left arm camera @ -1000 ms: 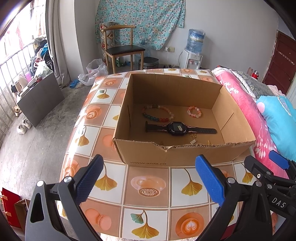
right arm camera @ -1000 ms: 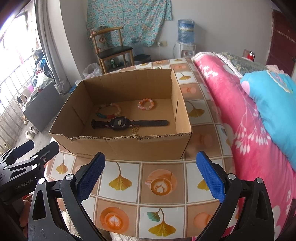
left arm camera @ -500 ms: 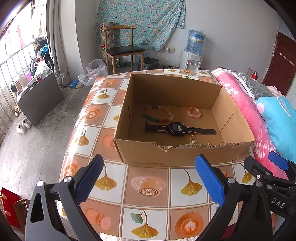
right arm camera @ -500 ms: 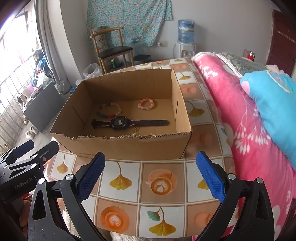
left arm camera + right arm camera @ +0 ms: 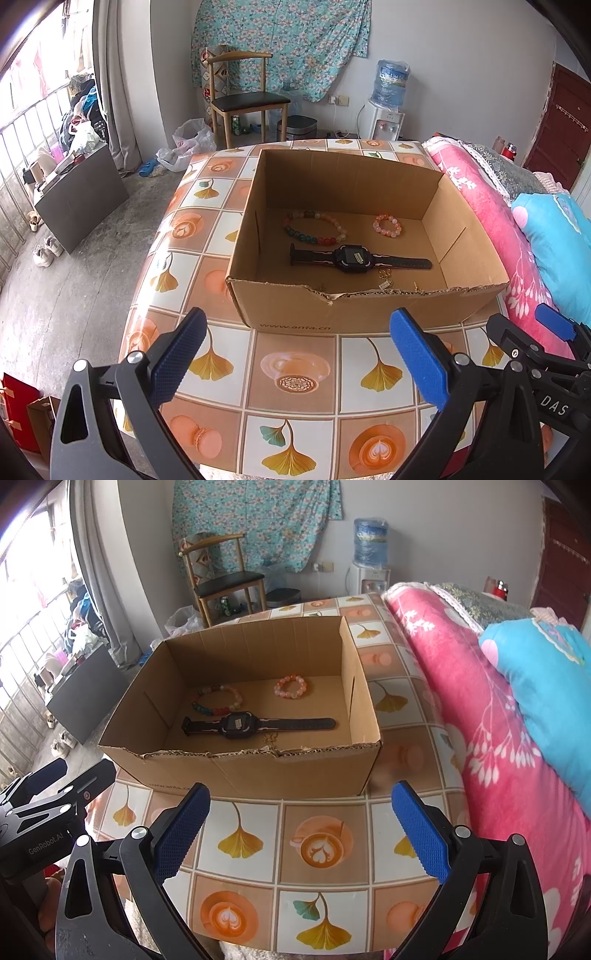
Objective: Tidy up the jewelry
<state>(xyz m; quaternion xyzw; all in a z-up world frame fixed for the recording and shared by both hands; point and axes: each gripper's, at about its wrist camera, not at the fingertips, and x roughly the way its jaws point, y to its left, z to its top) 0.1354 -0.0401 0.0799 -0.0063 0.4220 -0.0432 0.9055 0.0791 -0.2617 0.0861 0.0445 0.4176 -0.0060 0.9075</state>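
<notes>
Held low over the near edge of the tile-patterned desk (image 5: 295, 373): left gripper (image 5: 295, 363) and right gripper (image 5: 301, 840), jaws of both spread wide apart, nothing between the blue pads. Sat just beyond them on the desk, an open brown cardboard box (image 5: 295, 310) with a torn front rim. Lay flat on its floor: a black digital wristwatch (image 5: 352, 258) stretched out straight, a multicoloured beaded bracelet (image 5: 314, 227) behind it to the left, a smaller pink beaded bracelet (image 5: 387, 225) behind to the right. Scattered near the front wall, small gold trinkets (image 5: 385, 280), too tiny to identify. Alongside the desk on the right, pink floral bedding (image 5: 480, 716).
</notes>
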